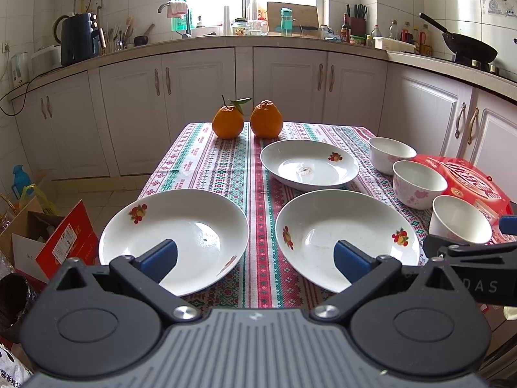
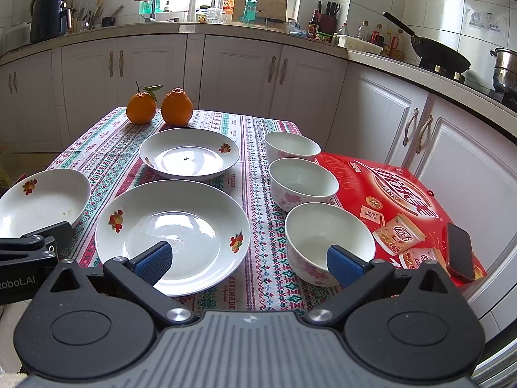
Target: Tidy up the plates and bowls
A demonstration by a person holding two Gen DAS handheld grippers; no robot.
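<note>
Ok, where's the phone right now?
The phone shows only in the right wrist view, lying at the near right on the red box, just right of the nearest bowl.

Two oranges [image 1: 245,119] sit side by side at the far end of the surface [image 1: 213,161] with its patterned cloth, the left one keeping a stem and leaf. A red printed box [image 2: 400,200] lies along the right edge with a dark phone [image 2: 459,252] resting on its near corner. Behind, the kitchen counter [image 1: 194,40] carries a dark kettle [image 1: 79,38], and a black wok [image 2: 433,53] sits on the stove; a cardboard box [image 1: 48,245] stands on the floor at left.
</note>
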